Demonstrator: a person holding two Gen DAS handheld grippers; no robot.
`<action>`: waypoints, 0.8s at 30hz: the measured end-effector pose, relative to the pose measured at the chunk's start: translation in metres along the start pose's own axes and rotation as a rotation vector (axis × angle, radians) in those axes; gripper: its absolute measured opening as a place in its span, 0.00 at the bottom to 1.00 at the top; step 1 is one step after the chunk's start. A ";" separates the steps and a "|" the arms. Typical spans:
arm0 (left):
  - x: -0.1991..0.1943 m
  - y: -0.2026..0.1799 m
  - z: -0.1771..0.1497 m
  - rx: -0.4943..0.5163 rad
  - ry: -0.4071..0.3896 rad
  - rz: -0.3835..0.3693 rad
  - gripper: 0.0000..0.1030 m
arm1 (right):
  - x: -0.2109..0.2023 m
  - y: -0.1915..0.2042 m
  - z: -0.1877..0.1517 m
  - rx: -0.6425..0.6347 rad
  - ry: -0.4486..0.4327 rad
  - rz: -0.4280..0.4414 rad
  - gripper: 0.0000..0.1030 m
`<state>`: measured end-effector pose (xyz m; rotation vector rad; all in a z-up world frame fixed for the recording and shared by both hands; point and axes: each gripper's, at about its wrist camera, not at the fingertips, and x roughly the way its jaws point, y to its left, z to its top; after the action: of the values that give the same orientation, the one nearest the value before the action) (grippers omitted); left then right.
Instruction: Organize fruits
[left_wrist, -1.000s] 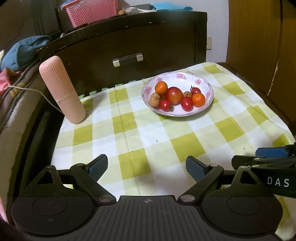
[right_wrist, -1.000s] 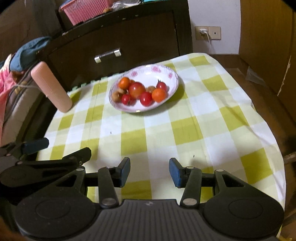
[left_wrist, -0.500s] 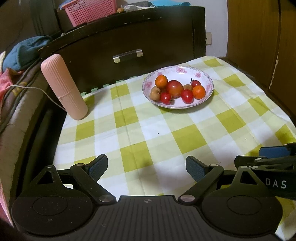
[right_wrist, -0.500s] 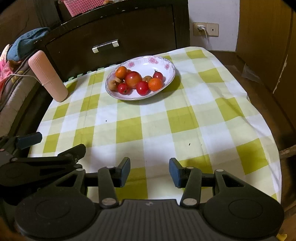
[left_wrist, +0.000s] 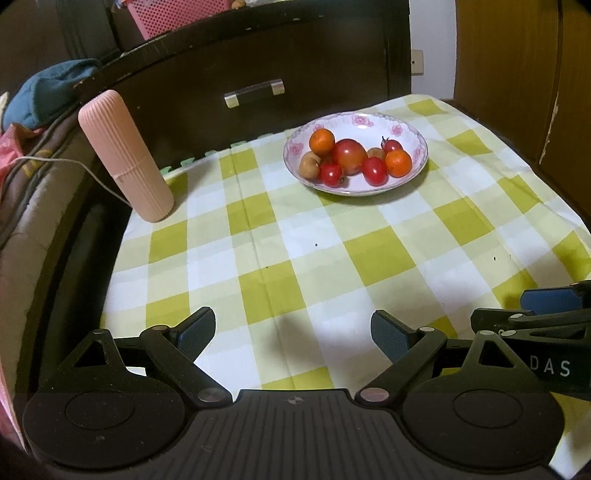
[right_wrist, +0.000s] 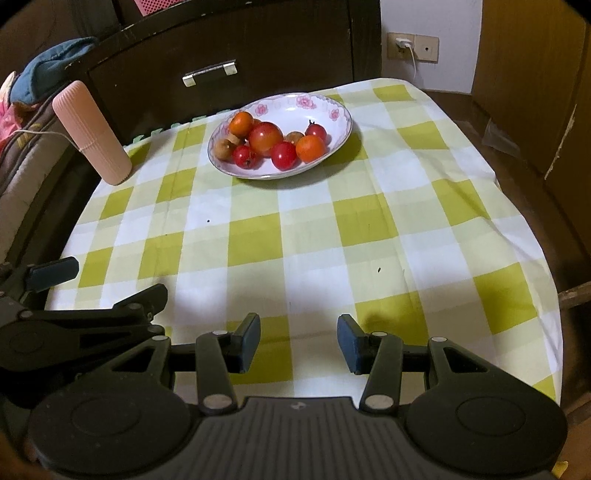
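A white floral bowl (left_wrist: 408, 129) (right_wrist: 340, 110) stands at the far side of the checked tablecloth. It holds a large tomato (left_wrist: 348, 155) (right_wrist: 265, 137), small red tomatoes, two oranges and brown fruits. My left gripper (left_wrist: 293, 334) is open and empty over the near cloth, far from the bowl. My right gripper (right_wrist: 298, 342) is open and empty over the near cloth. Each gripper shows at the edge of the other's view.
A pink ribbed cylinder (left_wrist: 123, 157) (right_wrist: 91, 133) stands at the cloth's far left corner. A dark cabinet with a drawer handle (left_wrist: 255, 92) is behind the table. Wooden panels (left_wrist: 517, 74) are at the right. The cloth drops off at the right edge (right_wrist: 546, 266).
Both grippers have drawn back and up from the bowl, so more of the cloth shows. Jaws have kept the same opening. The fruits have not moved.
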<state>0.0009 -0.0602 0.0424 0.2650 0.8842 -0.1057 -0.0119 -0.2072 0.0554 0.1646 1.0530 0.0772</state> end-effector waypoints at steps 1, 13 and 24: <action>0.000 0.000 0.000 0.001 0.001 0.000 0.92 | 0.000 0.000 0.000 0.000 0.003 -0.001 0.43; 0.003 -0.001 -0.009 -0.004 0.056 -0.014 0.90 | 0.002 0.003 -0.006 -0.014 0.049 -0.014 0.42; -0.003 -0.005 -0.015 0.004 0.068 -0.027 0.88 | 0.000 0.006 -0.014 -0.029 0.086 -0.018 0.42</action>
<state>-0.0130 -0.0608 0.0347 0.2621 0.9552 -0.1238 -0.0239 -0.1997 0.0500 0.1268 1.1387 0.0838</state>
